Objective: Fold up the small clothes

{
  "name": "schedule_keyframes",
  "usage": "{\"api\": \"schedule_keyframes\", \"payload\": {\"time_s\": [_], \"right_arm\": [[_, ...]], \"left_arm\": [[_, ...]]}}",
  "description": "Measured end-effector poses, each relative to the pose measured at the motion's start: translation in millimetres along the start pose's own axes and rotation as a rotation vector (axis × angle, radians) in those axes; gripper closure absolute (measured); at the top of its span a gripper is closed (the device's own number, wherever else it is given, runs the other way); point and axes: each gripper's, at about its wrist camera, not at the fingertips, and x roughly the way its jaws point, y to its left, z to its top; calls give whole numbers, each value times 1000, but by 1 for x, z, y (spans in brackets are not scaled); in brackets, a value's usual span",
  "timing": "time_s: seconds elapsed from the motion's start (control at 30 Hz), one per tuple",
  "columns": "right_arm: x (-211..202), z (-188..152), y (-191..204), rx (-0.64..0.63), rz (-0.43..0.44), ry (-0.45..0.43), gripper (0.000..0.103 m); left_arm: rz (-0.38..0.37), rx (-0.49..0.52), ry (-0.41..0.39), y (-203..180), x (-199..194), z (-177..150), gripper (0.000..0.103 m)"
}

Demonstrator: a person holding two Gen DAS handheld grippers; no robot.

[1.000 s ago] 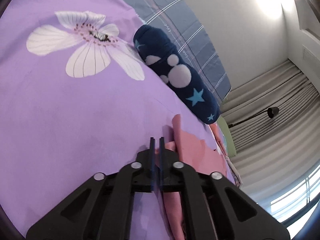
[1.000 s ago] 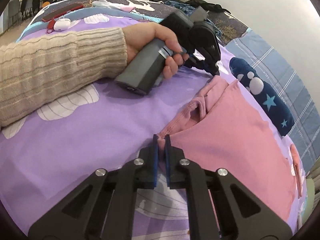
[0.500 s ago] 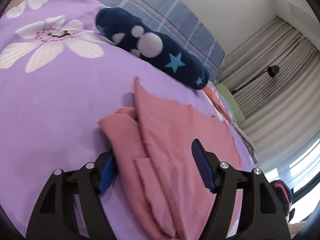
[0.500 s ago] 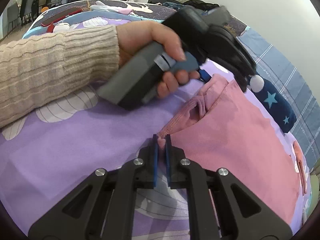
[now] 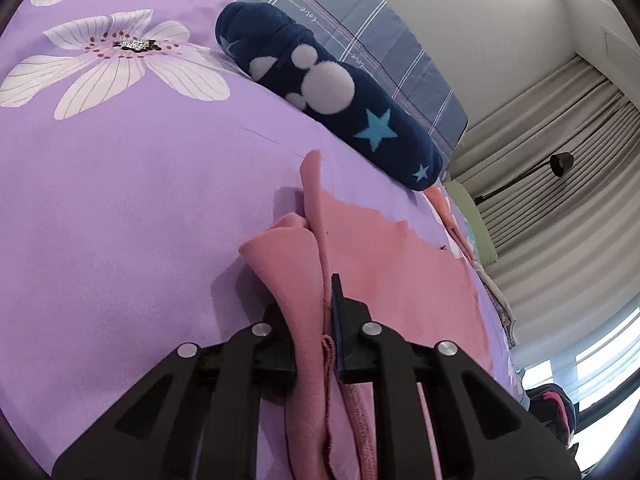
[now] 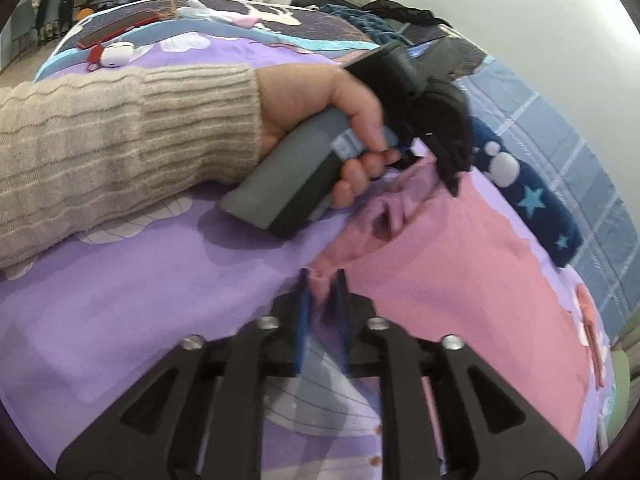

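Purple floral bed [image 5: 120, 208] carries our pink garment [image 6: 460, 280] near its pillow-side edge. Left tool [image 5: 316, 312] is closing on a bunched fold; right tool [image 6: 322, 284] is opening, hem btwn pads. Regrip w/ edges aligned.

Bed [image 5: 120, 208] covered by purple flower-print sheet, pink garment [image 6: 460, 280] spread on it with one edge bunched, navy star-patterned plush roll [image 5: 332, 100] laid just beyond, red phone [image 6: 116, 32] and white case [image 6: 116, 54] seen at far end
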Motion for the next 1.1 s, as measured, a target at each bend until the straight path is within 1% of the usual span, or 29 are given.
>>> {"api": "schedule_keyframes", "payload": {"time_s": [0.03,0.07,0.13,0.2,0.27,0.33,0.43,0.5,0.53,0.57,0.63,0.7,0.8,0.9,0.93,1.03,1.1], "right_arm": [[-6,-2,-3,13,-4,-9,59],[-12,-5,-7,23,0,-12,58],[-17,-12,-11,25,-16,9,56],[-14,-20,-11,24,-39,55,56],[-11,-22,-8,19,-53,61,56],[-7,-16,1,-19,-94,57,57],[9,-3,13,-73,-140,51,63],[20,6,13,-74,-168,48,64],[24,9,12,-66,-168,55,69],[28,11,10,-52,-148,67,82],[30,13,6,-28,-129,78,94],[27,14,0,4,-103,71,97],[12,14,-23,124,-55,43,97],[-8,11,-49,239,-35,2,98],[-14,9,-57,265,-31,-10,97],[-36,-1,-83,325,-36,-40,97],[-50,-14,-106,399,-35,-61,97]], "left_arm": [[-10,-6,-2,1,0,0,90],[-16,-10,-2,3,-1,0,90],[-19,-13,-4,4,-1,0,90],[-18,-12,-4,3,-1,-1,90],[-17,-12,-6,3,-1,-1,89],[-18,-13,-6,3,-1,-1,89],[-20,-15,-5,3,-1,-1,89],[-23,-19,-3,4,0,0,89],[-27,-22,-1,4,0,0,89],[-29,-26,1,5,0,0,89],[-28,-30,8,5,1,2,89],[-12,-21,11,2,2,3,91],[31,1,-6,-10,0,5,92],[0,9,-23,-27,-4,10,92],[-7,28,-25,-38,-6,13,92],[29,100,-21,-71,-7,20,92],[40,131,-16,-90,-5,22,92]]}}
